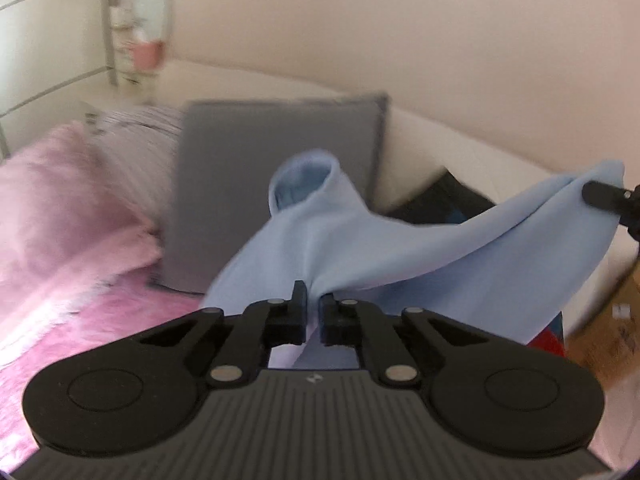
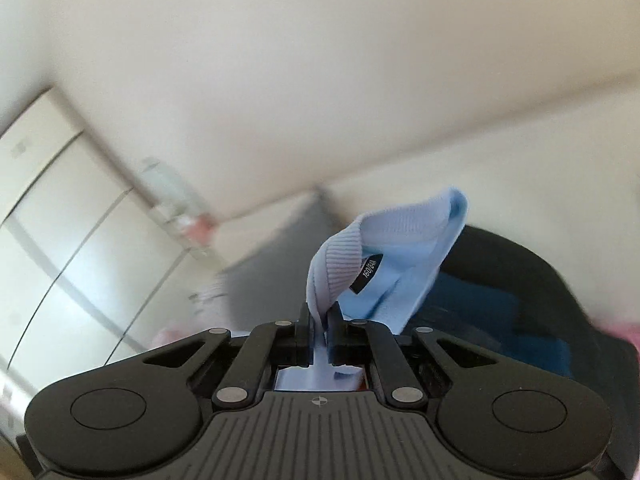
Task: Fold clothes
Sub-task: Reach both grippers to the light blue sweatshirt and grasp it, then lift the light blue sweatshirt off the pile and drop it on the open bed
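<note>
Grey cushion (image 1: 276,168) propped upright against a cream backrest (image 1: 432,144). Left of it, a striped pillow (image 1: 140,132) and fluffy pink blanket (image 1: 72,216). Dark bundle (image 2: 500,280) behind (blurred, kind unclear). Cardboard box (image 1: 600,340) at far right. Pale wall (image 2: 320,60) above.

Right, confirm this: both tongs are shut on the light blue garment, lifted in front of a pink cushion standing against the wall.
Not quite: the cushion standing behind it is grey, as the left wrist view shows; the pink there is the blanket on the bed. The rest holds: the left tongs and right tongs are both shut on the light blue garment.
</note>
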Demonstrator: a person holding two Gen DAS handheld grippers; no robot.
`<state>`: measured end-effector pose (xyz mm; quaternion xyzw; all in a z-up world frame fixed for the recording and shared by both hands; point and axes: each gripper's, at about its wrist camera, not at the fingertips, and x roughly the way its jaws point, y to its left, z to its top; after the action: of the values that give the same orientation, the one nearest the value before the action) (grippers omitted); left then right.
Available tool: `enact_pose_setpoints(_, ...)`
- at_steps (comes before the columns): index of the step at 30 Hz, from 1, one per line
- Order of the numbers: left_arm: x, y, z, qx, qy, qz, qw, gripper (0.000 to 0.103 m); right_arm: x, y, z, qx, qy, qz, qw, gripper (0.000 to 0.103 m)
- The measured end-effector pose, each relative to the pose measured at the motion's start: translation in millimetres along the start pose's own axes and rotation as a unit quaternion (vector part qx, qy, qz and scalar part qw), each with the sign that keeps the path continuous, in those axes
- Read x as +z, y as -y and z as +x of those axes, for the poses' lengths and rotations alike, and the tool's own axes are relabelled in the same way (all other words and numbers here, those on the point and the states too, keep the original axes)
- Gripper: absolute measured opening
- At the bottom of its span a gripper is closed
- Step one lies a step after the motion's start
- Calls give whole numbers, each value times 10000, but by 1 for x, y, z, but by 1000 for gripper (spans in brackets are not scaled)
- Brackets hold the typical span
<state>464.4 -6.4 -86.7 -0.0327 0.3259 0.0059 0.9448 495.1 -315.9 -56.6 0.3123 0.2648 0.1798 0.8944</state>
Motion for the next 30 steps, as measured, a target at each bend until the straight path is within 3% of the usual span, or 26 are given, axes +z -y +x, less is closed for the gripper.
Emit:
enact_pose_setpoints(4,-7,-46,-69,501,453,-520,9964,2,-7,-62,-8,795,-124,-438,9958,4)
enact_pose_setpoints(8,-25,-90,-152,1087,900,-930,9856,2,-25,-133,-21,1684,-289,-924,9809,4)
enact_pose_setpoints(13,-64,-131,-276,1888,1499,-1285,9620,2,-63,-214,-47,2709,-409,-1320,9527,4)
enact_pose_setpoints(19,-119,-164,-421,2737,1988,-1544,9283,2,-116,-295,-89,3588,-465,-1488,9203,4)
enact_pose_setpoints(22,-151,-181,-481,3128,1975,-1624,9148,2,-153,-334,-112,3886,-763,-1614,9039,4)
enact_pose_setpoints(25,-182,-203,-514,3469,1522,-1826,9073,6,-200,-372,-134,3915,-1323,-1938,8898,5)
enact_pose_setpoints(26,-197,-212,-518,3570,1209,-1966,9051,9,-220,-384,-138,3763,-1627,-2169,8859,10)
enact_pose_setpoints(27,-214,-222,-521,3671,874,-2126,9013,14,-246,-394,-138,3479,-2016,-2539,8797,36)
enact_pose_setpoints(28,-234,-230,-524,3769,532,-2254,8969,19,-271,-402,-140,3206,-2337,-2882,8715,77)
enact_pose_setpoints(29,-251,-235,-525,3854,261,-2330,8925,20,-299,-400,-144,2988,-2485,-3171,8651,87)
enact_pose_setpoints(30,-268,-237,-525,3907,6,-2397,8888,20,-327,-398,-149,2766,-2630,-3455,8573,88)
